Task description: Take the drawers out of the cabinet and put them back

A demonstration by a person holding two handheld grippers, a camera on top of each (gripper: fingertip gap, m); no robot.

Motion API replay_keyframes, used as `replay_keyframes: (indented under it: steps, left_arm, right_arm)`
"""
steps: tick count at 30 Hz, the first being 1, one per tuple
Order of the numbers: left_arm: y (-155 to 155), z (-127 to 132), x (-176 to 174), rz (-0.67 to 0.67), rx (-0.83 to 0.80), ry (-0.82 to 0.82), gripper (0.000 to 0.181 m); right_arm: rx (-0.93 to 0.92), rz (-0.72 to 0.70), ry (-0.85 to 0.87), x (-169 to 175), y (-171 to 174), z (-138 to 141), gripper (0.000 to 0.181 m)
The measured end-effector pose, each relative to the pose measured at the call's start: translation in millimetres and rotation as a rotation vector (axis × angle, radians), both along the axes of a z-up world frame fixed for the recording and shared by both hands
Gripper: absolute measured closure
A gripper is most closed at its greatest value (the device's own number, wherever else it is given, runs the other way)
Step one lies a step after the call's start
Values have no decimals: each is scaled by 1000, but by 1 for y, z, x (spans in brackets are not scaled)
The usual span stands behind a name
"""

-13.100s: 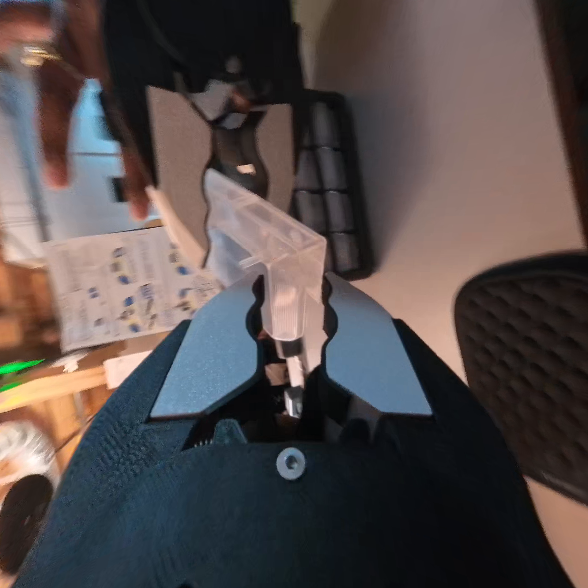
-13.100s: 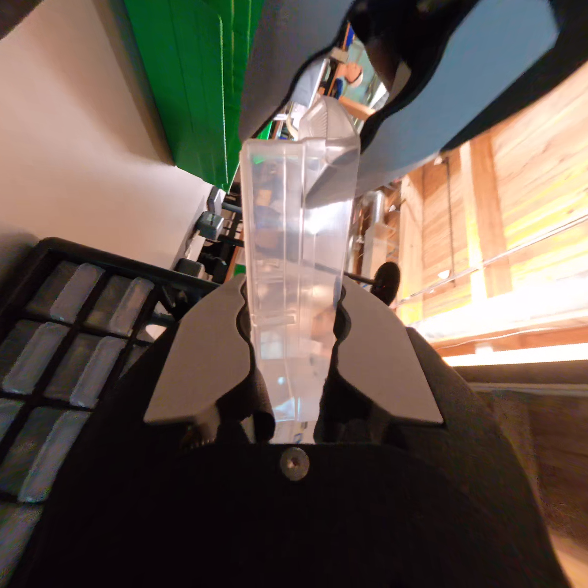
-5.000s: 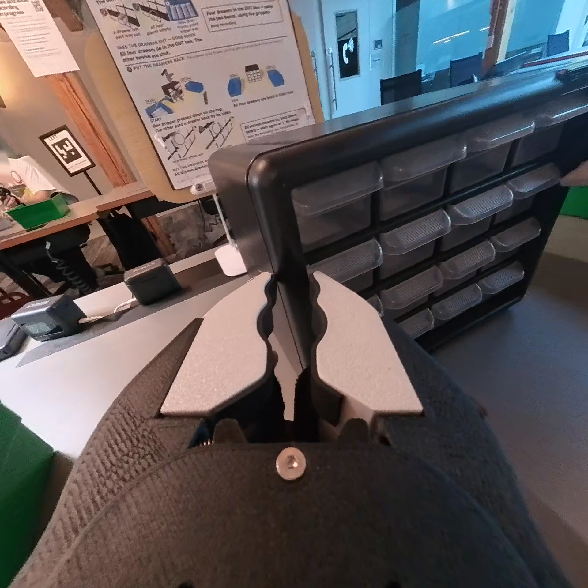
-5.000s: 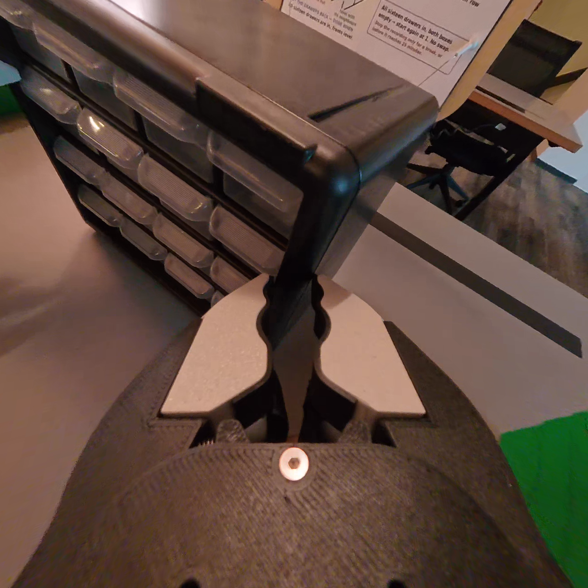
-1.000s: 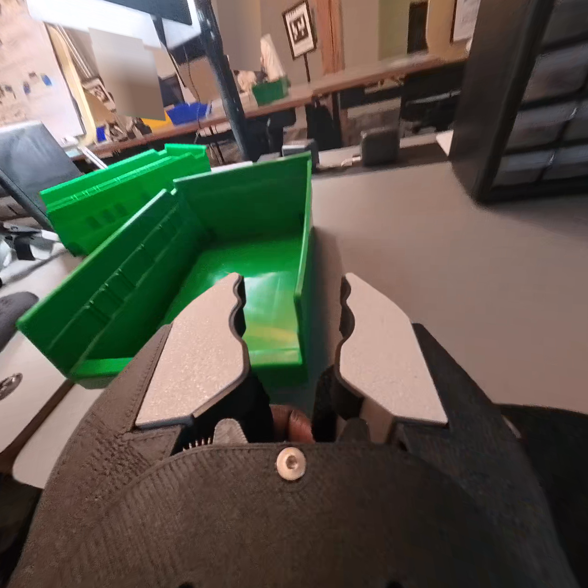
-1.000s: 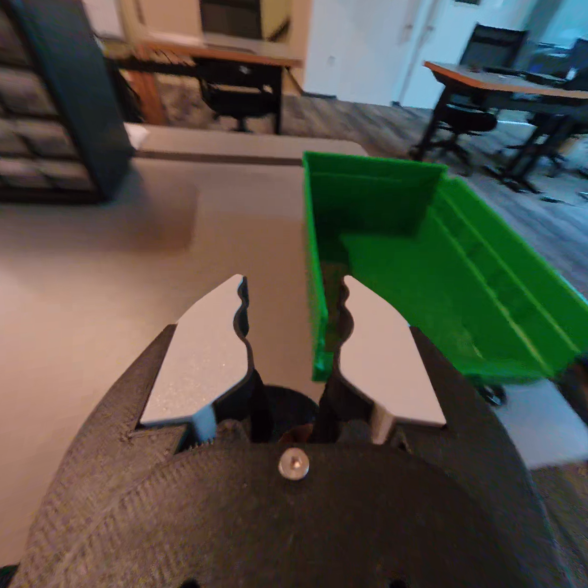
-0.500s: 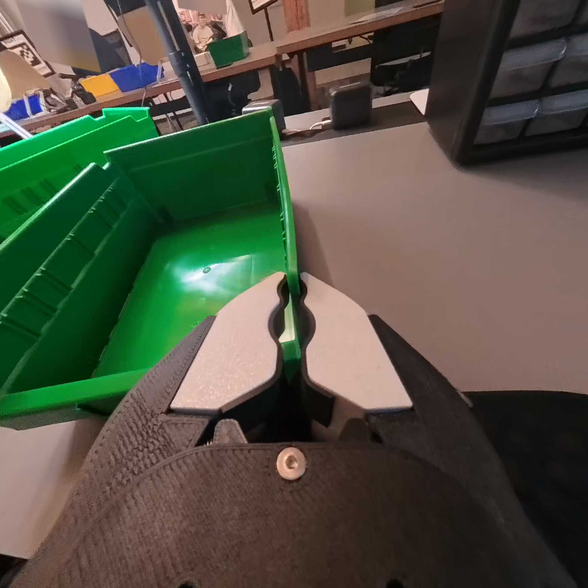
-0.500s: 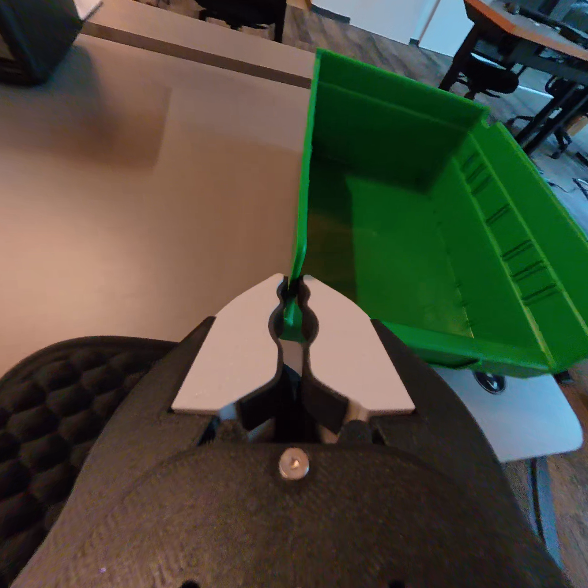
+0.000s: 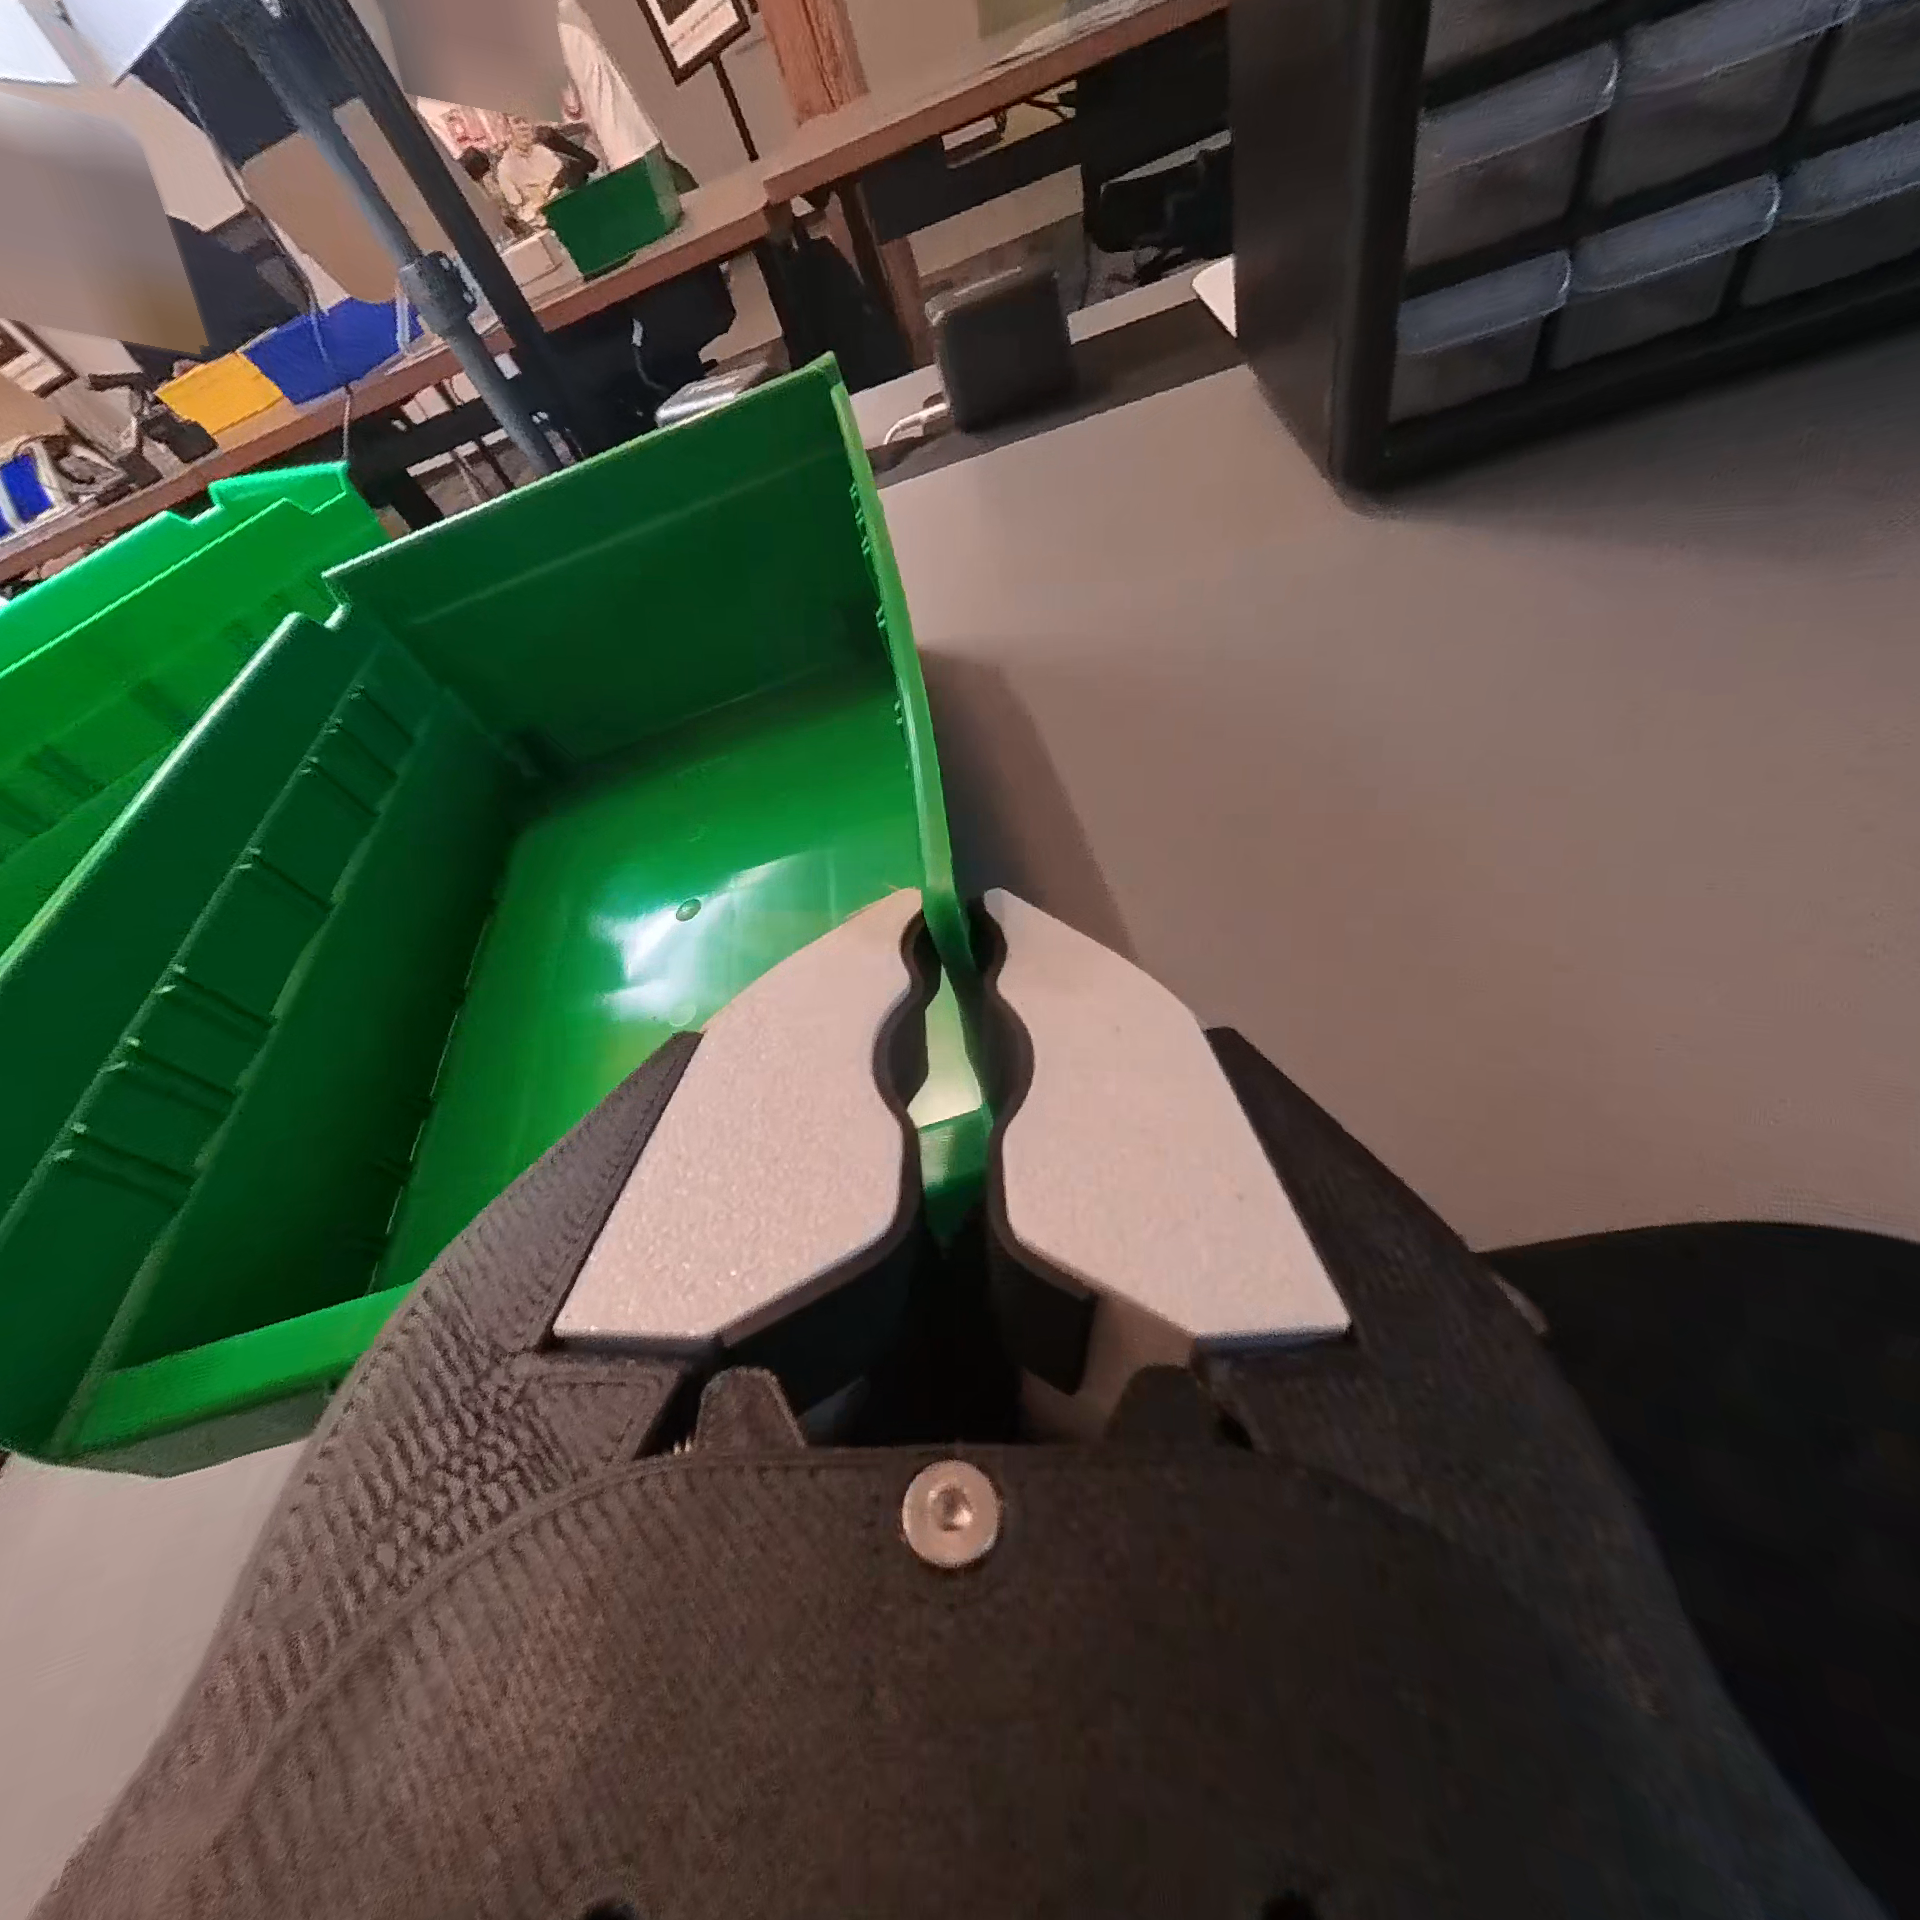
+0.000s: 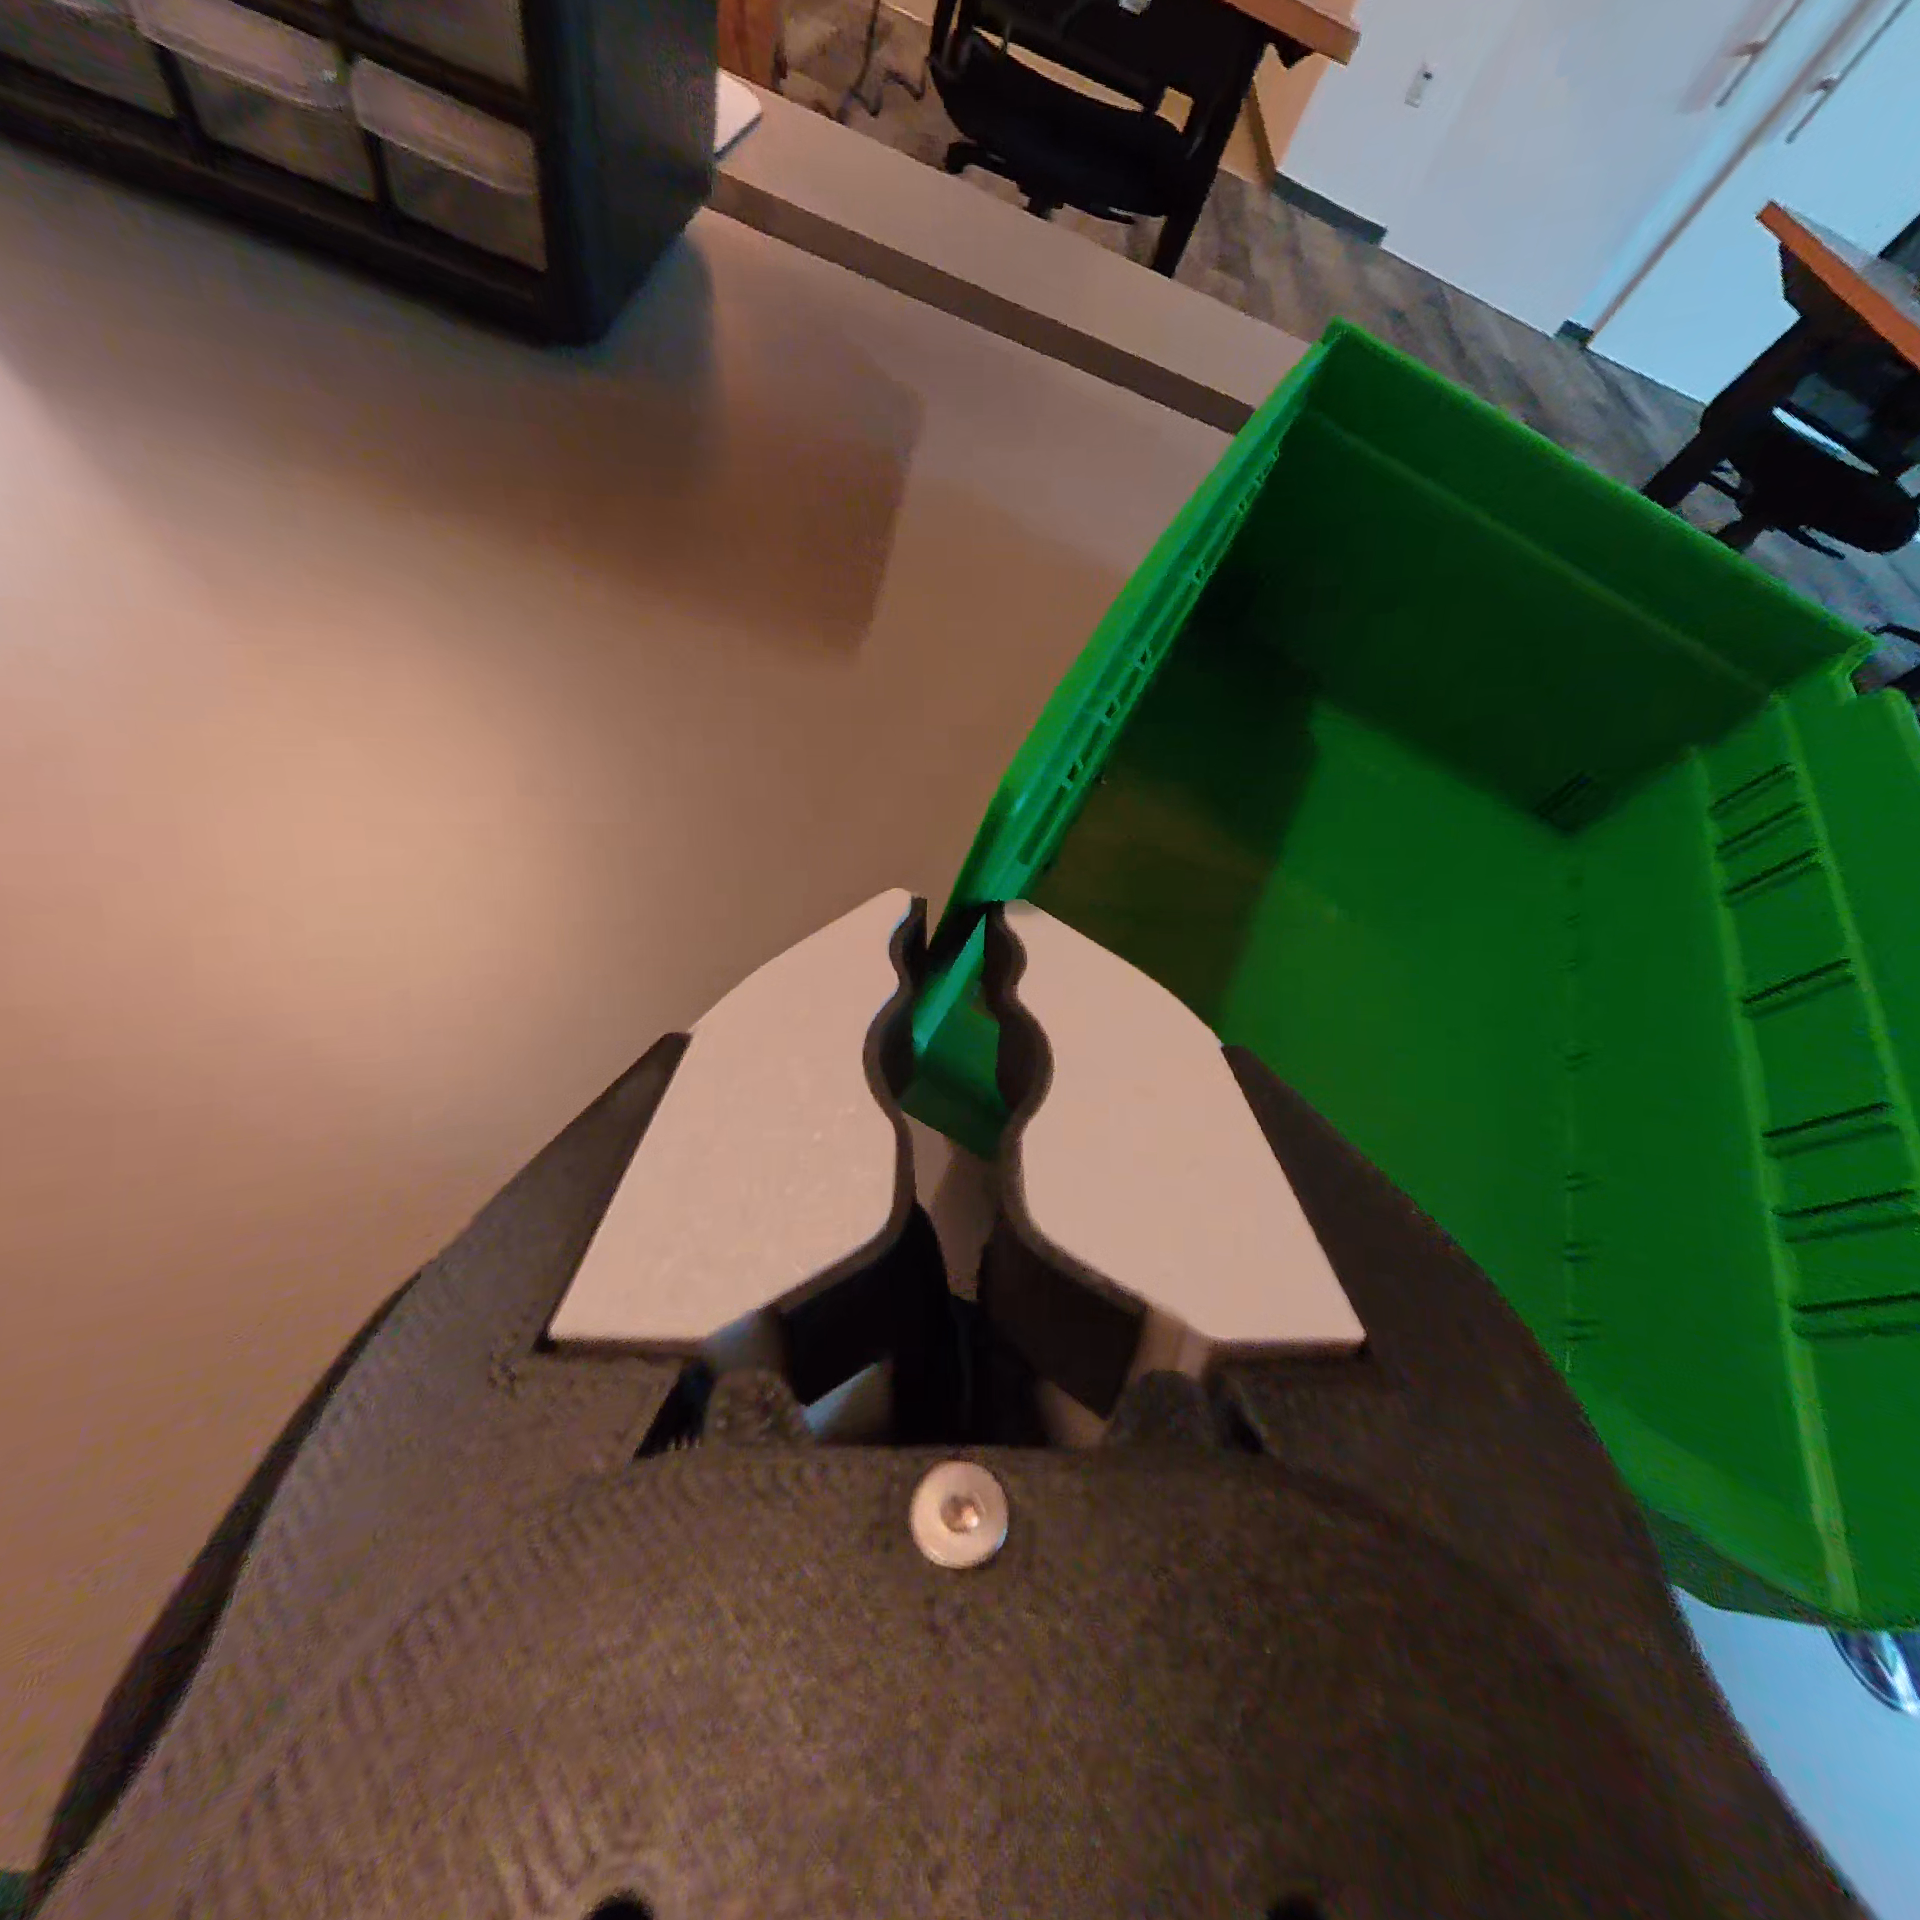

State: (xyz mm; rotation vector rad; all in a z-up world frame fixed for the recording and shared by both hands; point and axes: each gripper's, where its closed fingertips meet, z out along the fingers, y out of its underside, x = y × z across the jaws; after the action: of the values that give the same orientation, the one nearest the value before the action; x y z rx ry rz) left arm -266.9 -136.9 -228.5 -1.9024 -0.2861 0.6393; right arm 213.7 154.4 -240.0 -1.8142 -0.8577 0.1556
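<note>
Jaws of both grippers clamp green bin [image 9: 644, 623] [image 10: 1455, 935] walls.

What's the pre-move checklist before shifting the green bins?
1. Left gripper shut on wall of left green bin: ok.
2. Right gripper shut on wall corner of right green bin: ok.
3. Both bins empty inside: ok.
4. Table clear between the bins and the cabinet: ok.
5. Cabinet drawers seated: cannot tell, only part of the front is visible.
6. Right bin level: not ok, looks tilted.
</note>
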Motion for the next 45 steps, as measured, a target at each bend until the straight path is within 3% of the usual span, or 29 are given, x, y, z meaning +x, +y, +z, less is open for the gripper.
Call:
replay_keyframes:
  steps: [18,29,45]
  left_arm:
    - [53,-1,50,-132,-32,-30,172]
    - [70,-2,91,-240,-35,-22,172]
    - [85,-3,112,-286,-28,-14,170]
  right_arm:
    - [11,131,-28,-69,-25,0,171]
    - [13,195,-21,-92,-37,1,170]
    - [12,308,-3,-121,-60,1,169]
